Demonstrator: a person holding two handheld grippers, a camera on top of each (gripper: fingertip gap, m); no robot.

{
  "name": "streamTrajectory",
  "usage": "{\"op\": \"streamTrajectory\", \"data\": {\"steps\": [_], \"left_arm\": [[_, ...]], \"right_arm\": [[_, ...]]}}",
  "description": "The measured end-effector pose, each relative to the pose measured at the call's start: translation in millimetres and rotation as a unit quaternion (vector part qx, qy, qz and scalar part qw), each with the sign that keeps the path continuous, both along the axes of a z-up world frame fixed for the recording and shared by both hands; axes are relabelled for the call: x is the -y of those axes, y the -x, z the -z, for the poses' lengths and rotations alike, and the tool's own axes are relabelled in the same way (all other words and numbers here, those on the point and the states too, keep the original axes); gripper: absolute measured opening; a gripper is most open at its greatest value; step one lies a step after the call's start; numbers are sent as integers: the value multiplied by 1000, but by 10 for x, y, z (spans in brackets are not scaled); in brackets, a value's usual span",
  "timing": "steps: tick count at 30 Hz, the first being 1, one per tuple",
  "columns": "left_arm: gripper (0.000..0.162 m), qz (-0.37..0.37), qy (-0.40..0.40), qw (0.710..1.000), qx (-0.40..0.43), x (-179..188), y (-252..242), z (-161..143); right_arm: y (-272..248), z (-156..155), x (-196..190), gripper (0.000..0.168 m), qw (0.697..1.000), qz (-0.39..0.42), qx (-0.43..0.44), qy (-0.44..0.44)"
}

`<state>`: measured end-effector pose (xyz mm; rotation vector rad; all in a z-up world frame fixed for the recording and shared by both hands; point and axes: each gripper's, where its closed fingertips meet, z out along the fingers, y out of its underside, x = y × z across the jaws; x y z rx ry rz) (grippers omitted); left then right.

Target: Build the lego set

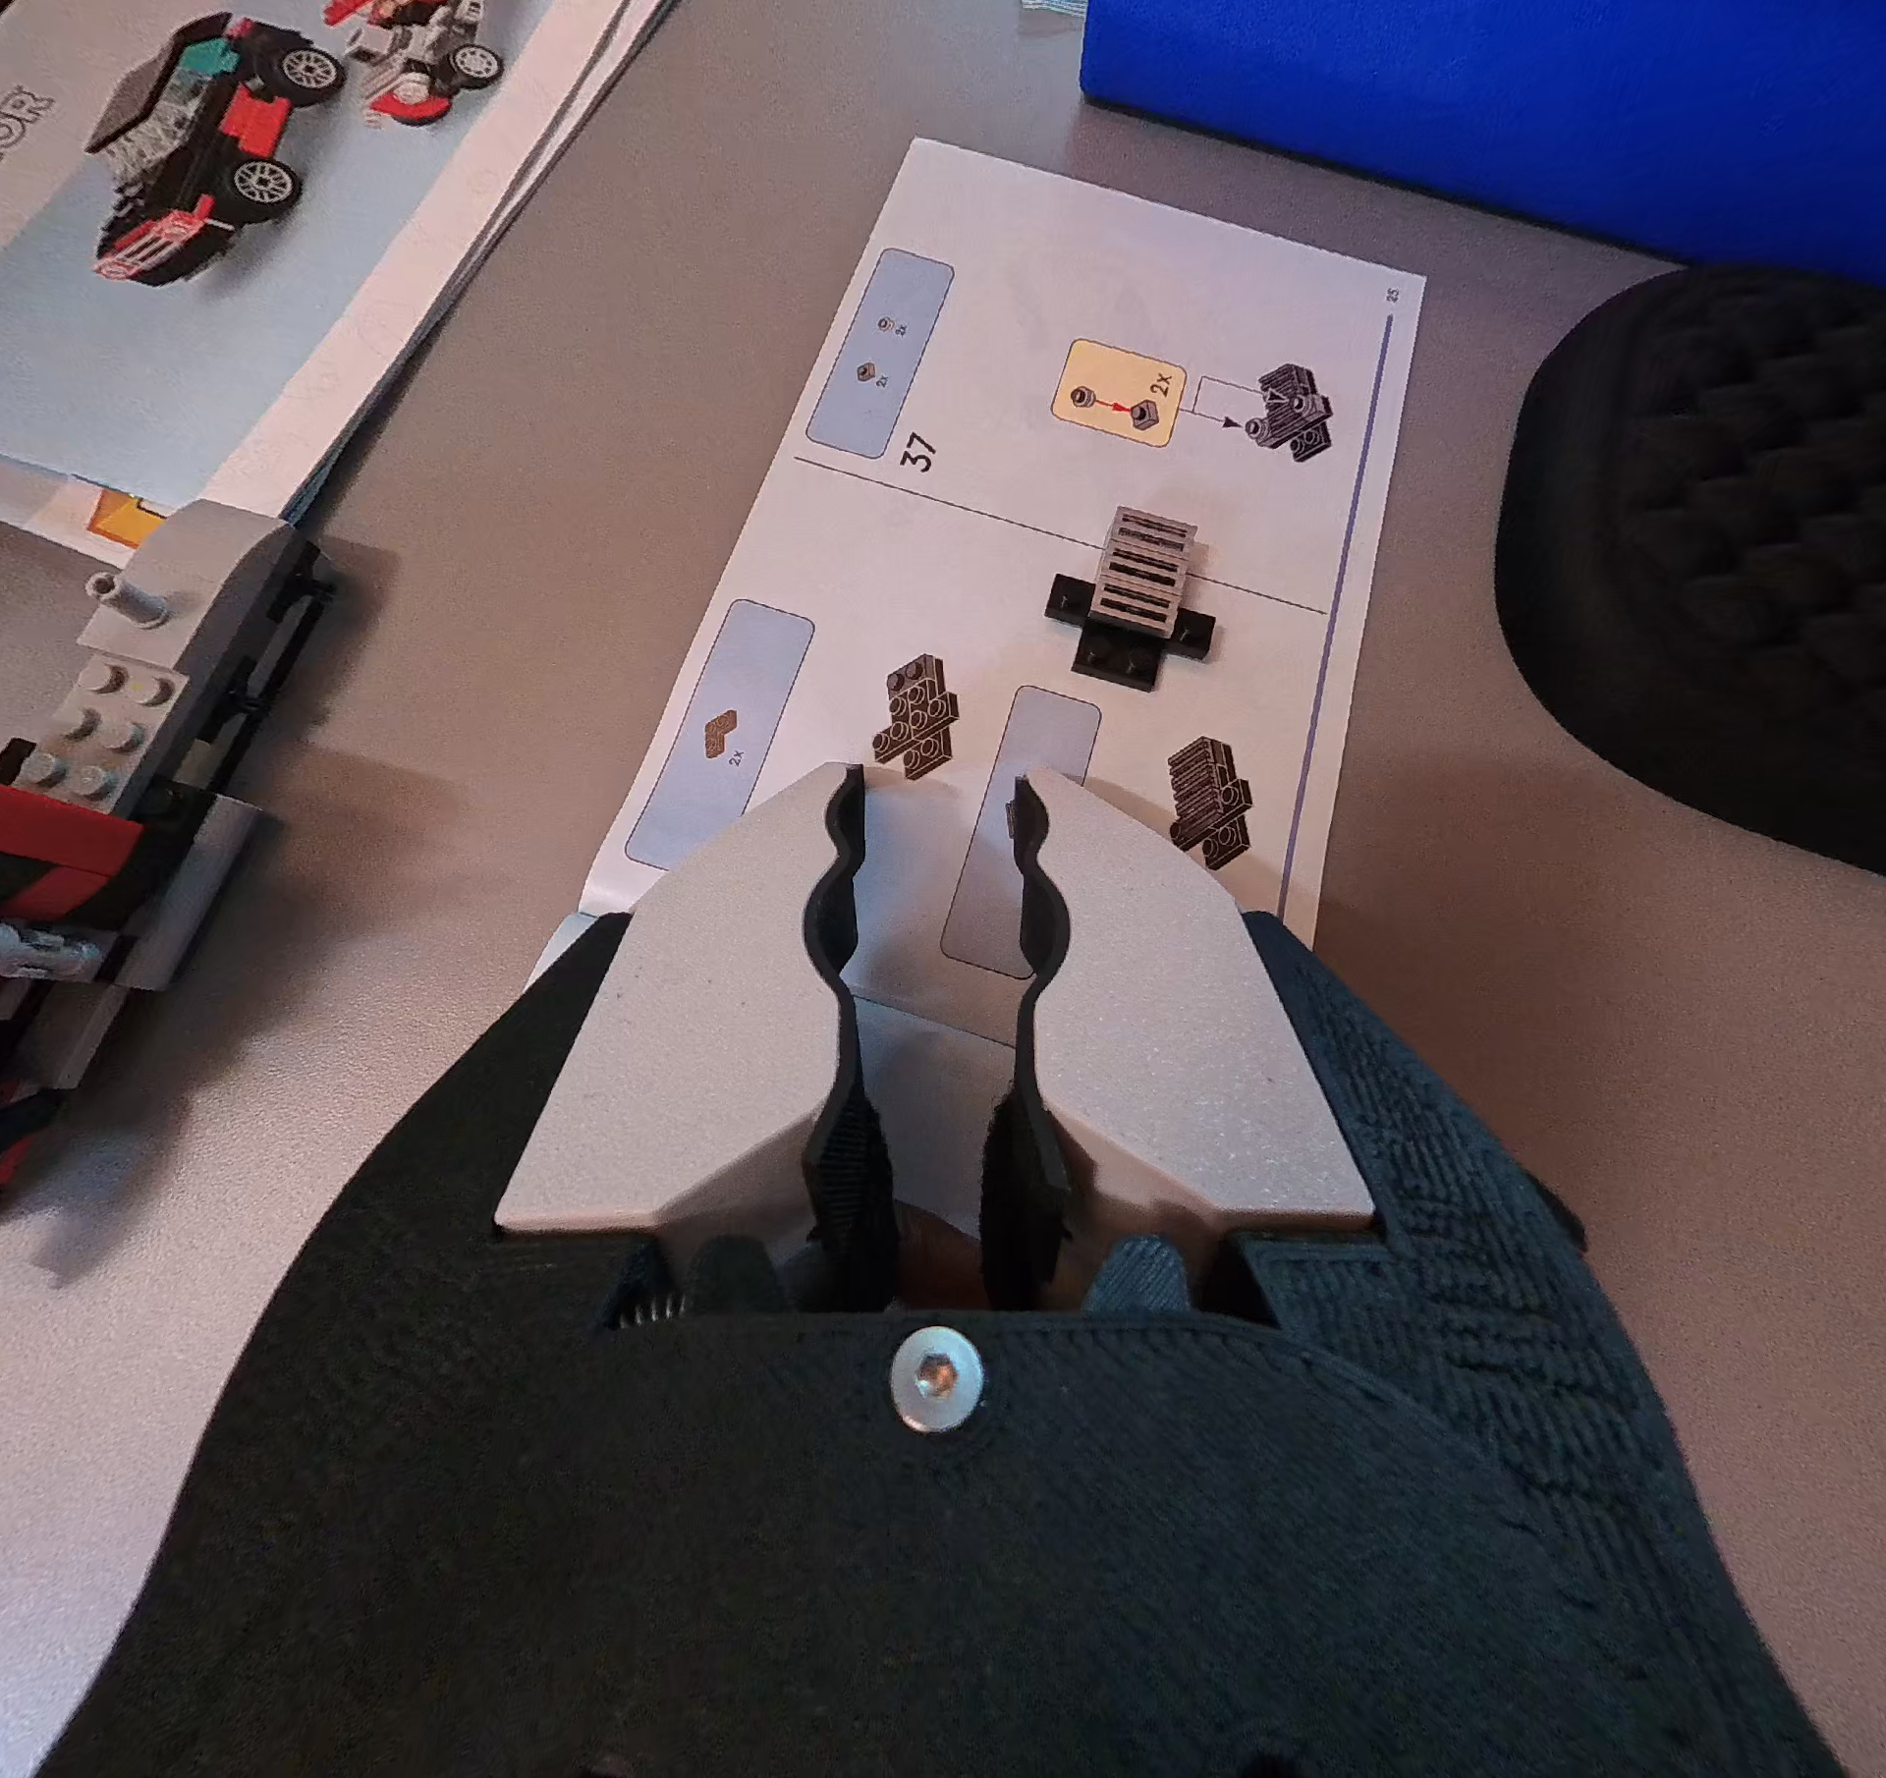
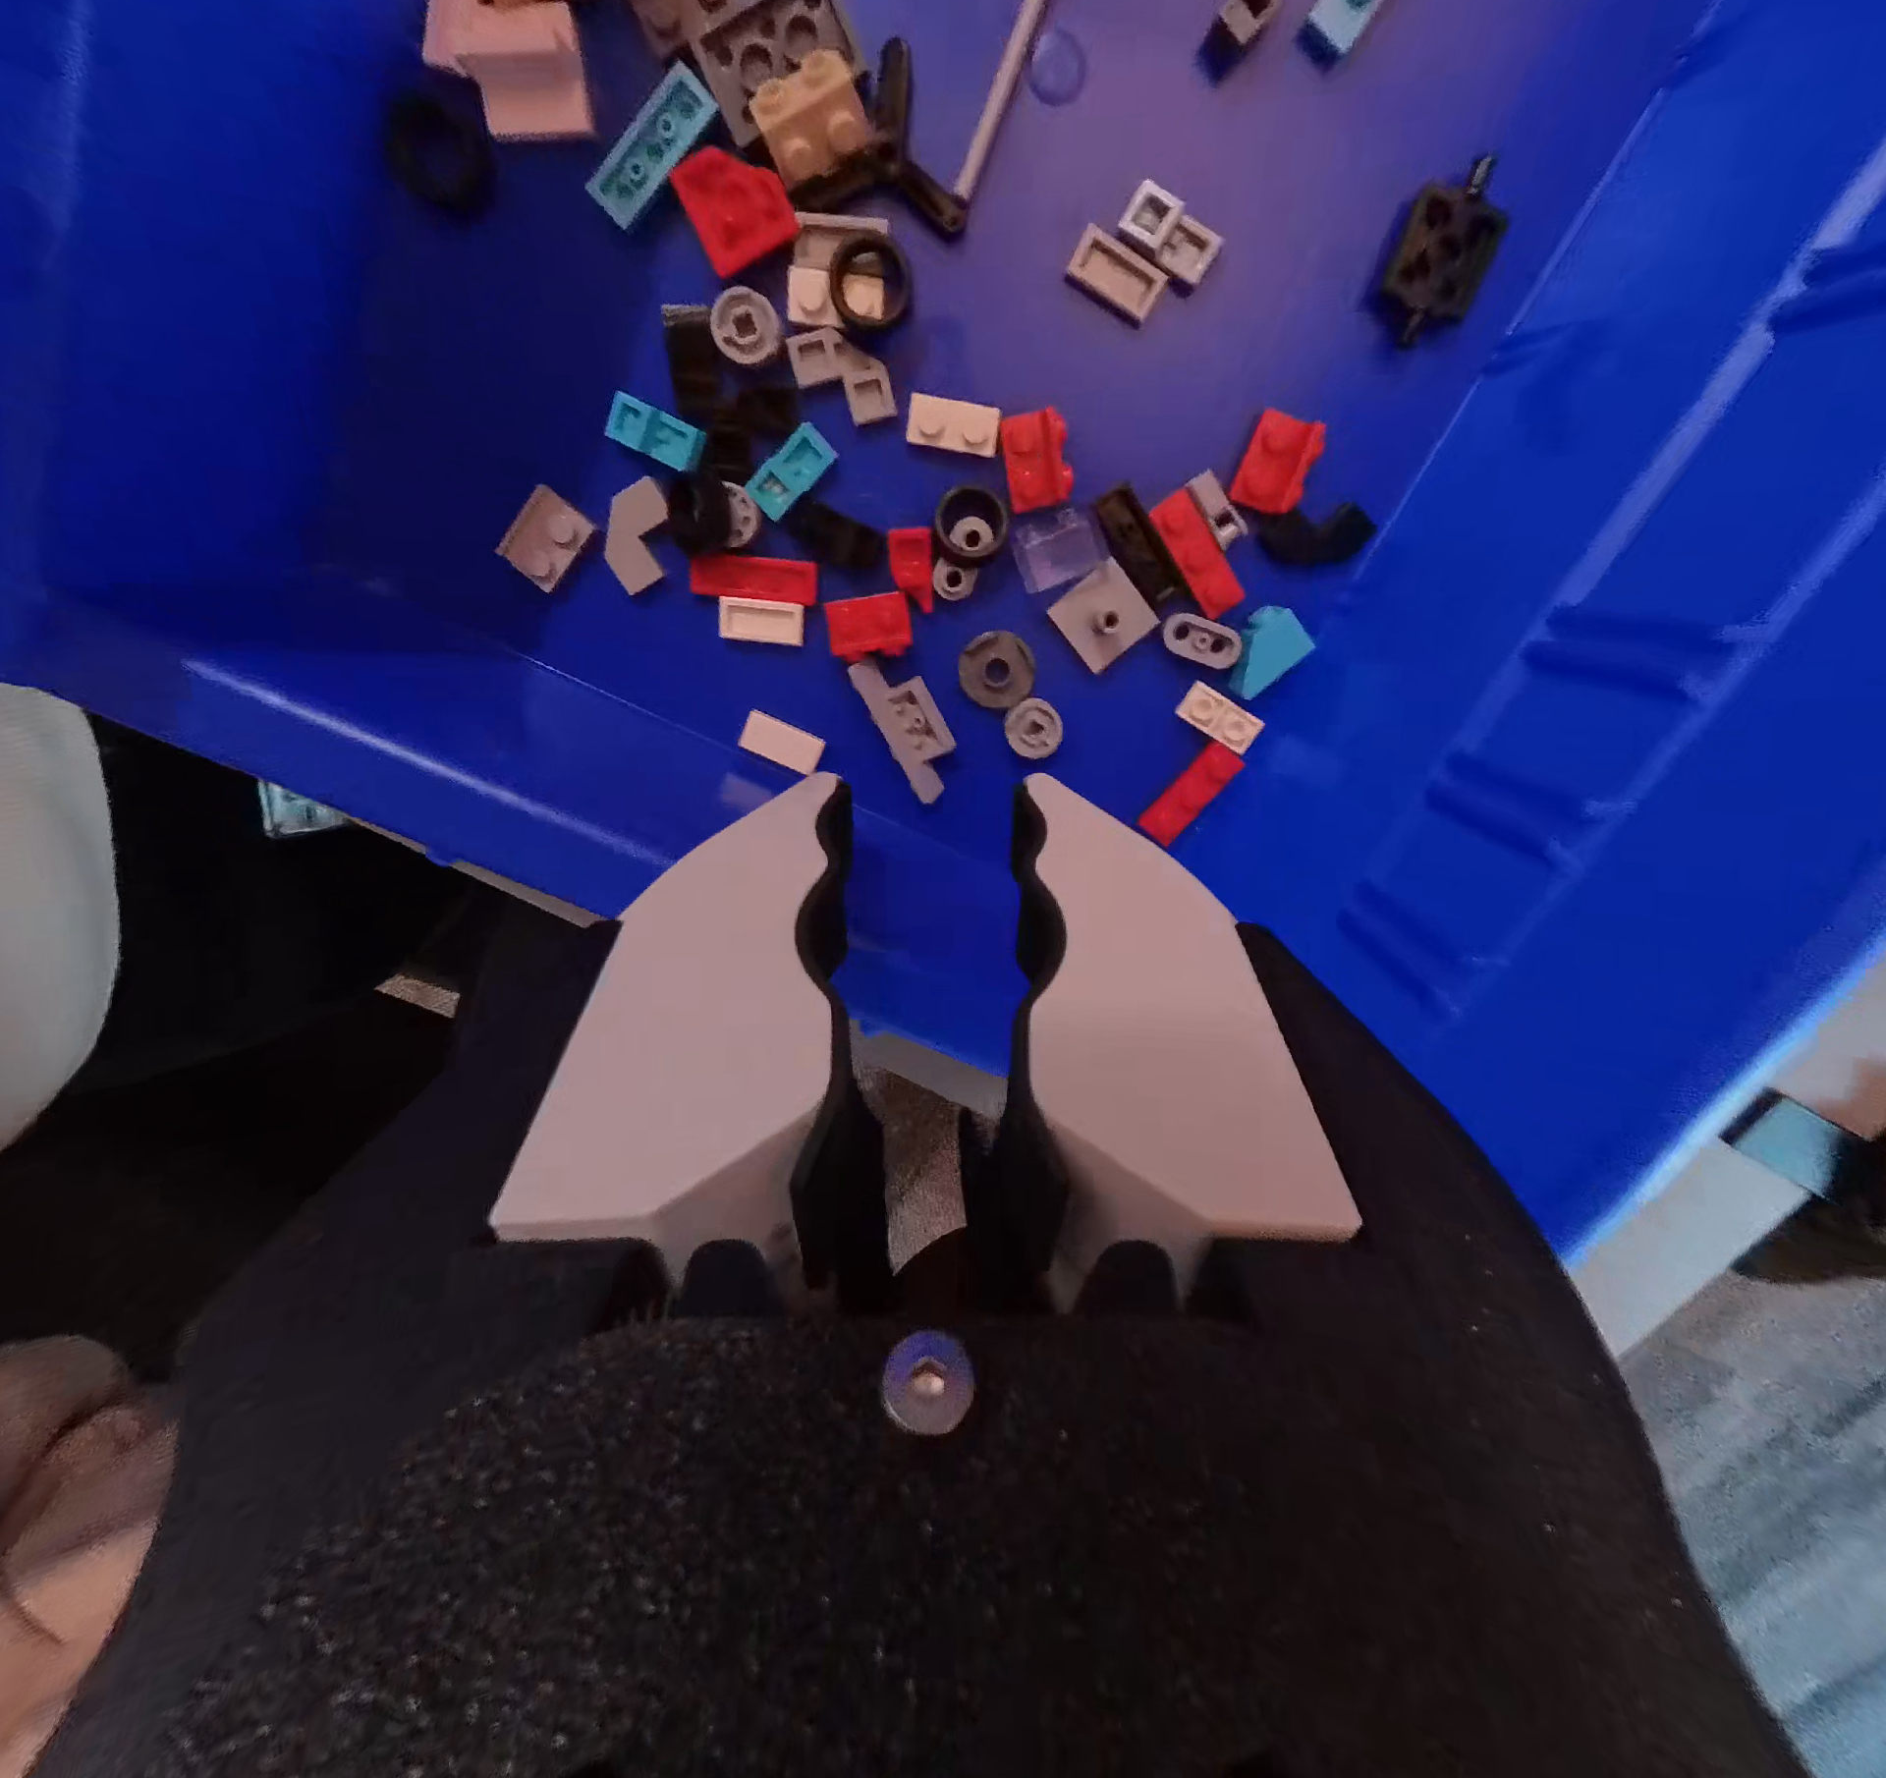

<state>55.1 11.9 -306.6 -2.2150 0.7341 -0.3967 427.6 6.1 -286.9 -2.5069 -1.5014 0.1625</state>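
On the worktop the half-built car lies left of the open page, on which a small black-and-grey piece sits. The left tool hovers empty over the page's near edge, jaws narrowly apart. The right tool hangs likewise parted and empty over the near rim of the blue bin, loose bricks scattered inside.
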Motion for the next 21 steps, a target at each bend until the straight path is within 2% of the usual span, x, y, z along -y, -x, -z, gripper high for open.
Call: {"op": "streamTrajectory", "data": {"steps": [3,7,21], "left_arm": [[28,0,0,1000,1,1,-1,-1],[28,0,3,1000,4,1,-2,-2],[29,2,4,1000,6,4,-5,-3]], "right_arm": [[-13,27,-46,34,1000,27,-2,-9],[-172,112,-203,26,995,86,43,-30],[-58,212,-223,15,997,69,29,-10]]}}
